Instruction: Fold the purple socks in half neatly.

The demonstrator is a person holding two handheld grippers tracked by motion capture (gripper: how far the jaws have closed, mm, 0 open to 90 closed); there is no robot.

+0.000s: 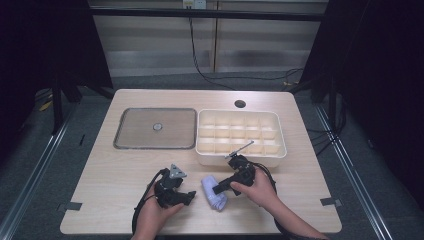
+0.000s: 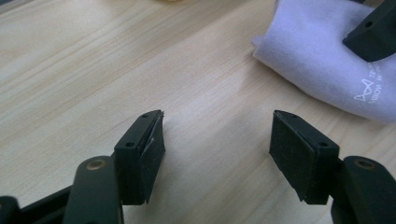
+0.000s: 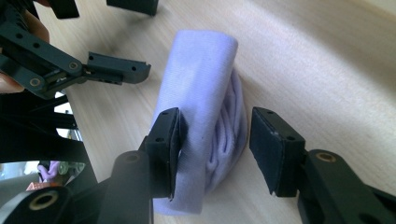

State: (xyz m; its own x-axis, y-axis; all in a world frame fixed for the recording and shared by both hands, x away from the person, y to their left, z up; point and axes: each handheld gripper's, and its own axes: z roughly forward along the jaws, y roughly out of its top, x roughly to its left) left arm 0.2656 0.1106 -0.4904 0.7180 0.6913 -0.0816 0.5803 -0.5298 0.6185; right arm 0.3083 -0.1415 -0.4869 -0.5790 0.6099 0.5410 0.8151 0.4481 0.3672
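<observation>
A folded pale lavender cloth [image 1: 212,196] lies near the table's front edge, between my two grippers. My right gripper [image 1: 221,188] reaches over it from the right. In the right gripper view, the right gripper [image 3: 215,144] is open and straddles the end of the cloth [image 3: 201,79]. One pad touches the fabric and the other stands a little clear of it. My left gripper [image 1: 188,196] rests just left of the cloth. In its own view the left gripper [image 2: 217,126] is open over bare wood, with the cloth [image 2: 322,60] ahead to its right.
A cream box [image 1: 281,131] divided into several compartments stands at the back right, close behind my right hand. A flat grey tray [image 1: 135,128] with a small round knob lies to its left. A round hole [image 1: 240,104] pierces the tabletop behind the box.
</observation>
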